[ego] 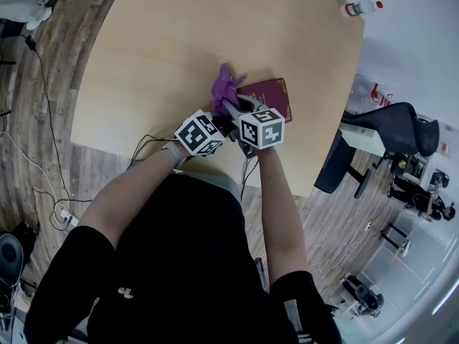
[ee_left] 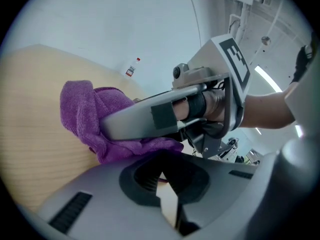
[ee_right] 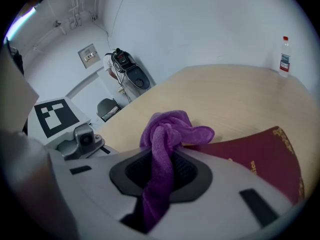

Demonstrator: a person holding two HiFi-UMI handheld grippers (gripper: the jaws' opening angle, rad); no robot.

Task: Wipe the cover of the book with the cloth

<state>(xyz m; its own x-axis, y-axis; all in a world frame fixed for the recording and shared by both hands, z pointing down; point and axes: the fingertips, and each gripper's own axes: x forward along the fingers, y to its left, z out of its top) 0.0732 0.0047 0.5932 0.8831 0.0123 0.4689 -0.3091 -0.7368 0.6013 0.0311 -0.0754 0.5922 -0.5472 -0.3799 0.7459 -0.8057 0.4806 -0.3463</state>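
Observation:
A purple cloth (ego: 226, 84) lies bunched on the round wooden table (ego: 179, 41), just left of a maroon book (ego: 272, 95) with gold trim. My right gripper (ee_right: 162, 159) is shut on a fold of the cloth (ee_right: 167, 129), which rises from between its jaws, and the book (ee_right: 260, 156) lies flat to their right. My left gripper (ee_left: 162, 171) sits close beside it with its jaws together, and I see nothing clearly held between them. Ahead of the left jaws, the right gripper's grey finger crosses in front of the cloth (ee_left: 85, 109). In the head view, both marker cubes (ego: 233, 130) hide the jaws.
A small plastic bottle (ego: 361, 8) with a red cap stands at the table's far right edge. A black office chair (ego: 387, 131) is off the right side. Cables (ego: 43, 84) run over the wooden floor at left.

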